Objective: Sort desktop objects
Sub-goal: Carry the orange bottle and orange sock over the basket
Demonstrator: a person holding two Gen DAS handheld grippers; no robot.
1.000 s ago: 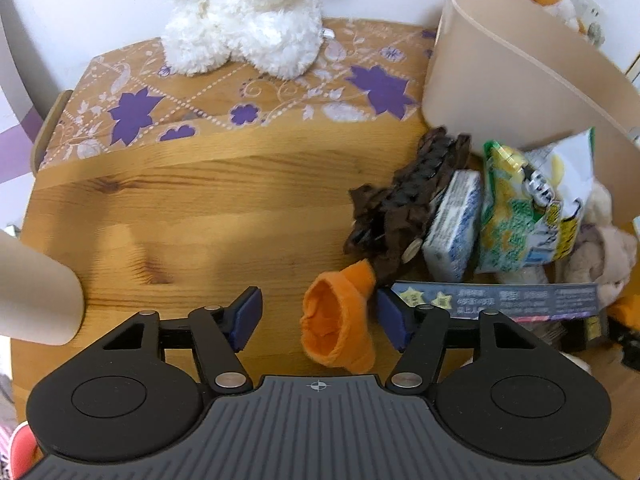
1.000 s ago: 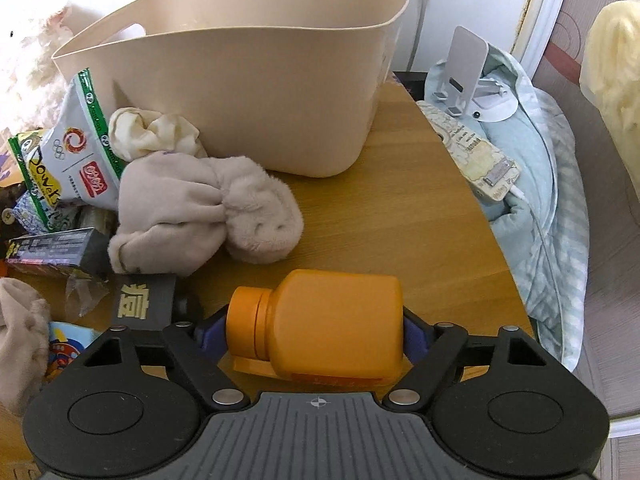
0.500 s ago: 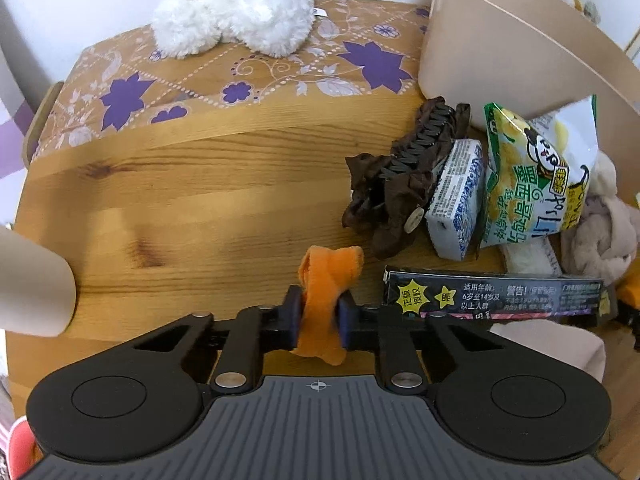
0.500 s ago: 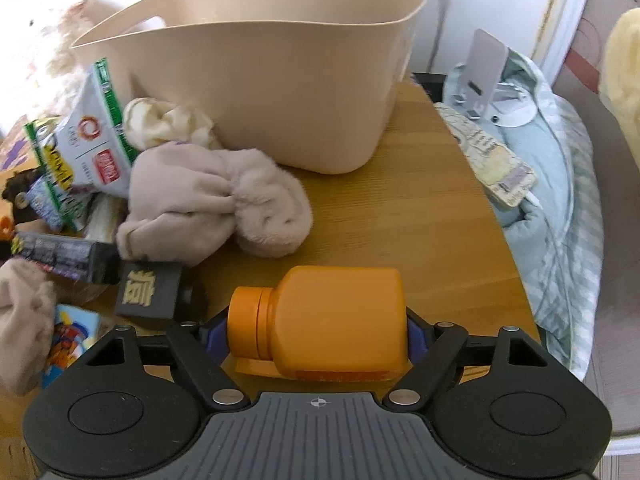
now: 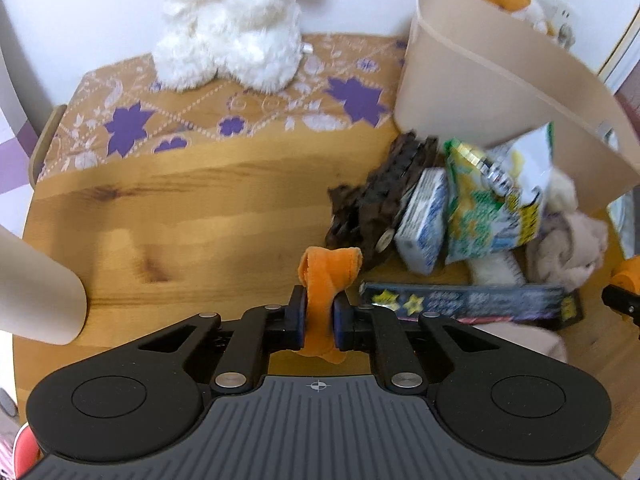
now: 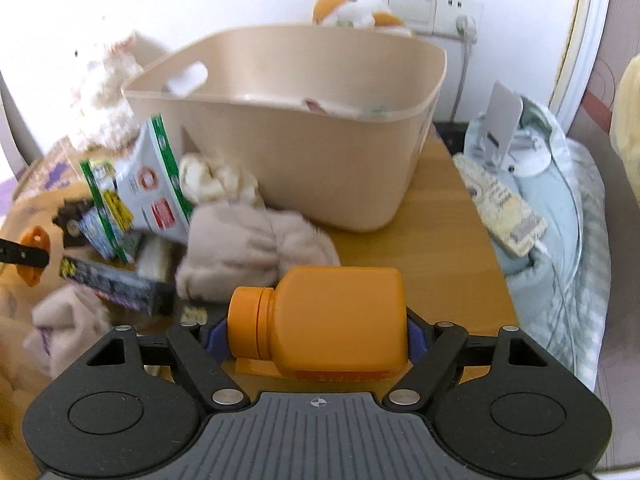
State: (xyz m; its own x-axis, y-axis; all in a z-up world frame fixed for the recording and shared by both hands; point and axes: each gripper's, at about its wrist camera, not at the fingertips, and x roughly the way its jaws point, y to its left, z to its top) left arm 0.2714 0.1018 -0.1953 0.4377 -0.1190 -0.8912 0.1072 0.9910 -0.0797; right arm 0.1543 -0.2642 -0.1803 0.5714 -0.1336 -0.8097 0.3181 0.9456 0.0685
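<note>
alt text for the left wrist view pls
The left tool is shut on a small orange cloth above a wooden table. To its right lies a clutter of snack packets beside a beige tub.

One beige bin (image 6: 304, 128). One orange bottle (image 6: 332, 320). One orange sock (image 5: 326, 276). Two plush toys: a white one (image 5: 232, 32) upper left, an orange-and-white one (image 6: 356, 10) at top. One snack bag (image 5: 492, 196), one blue-white carton (image 5: 424, 220), one dark long box (image 5: 472, 300), one brown hair clip (image 5: 380, 196). Pale socks in the pile are too tangled to count.
</note>
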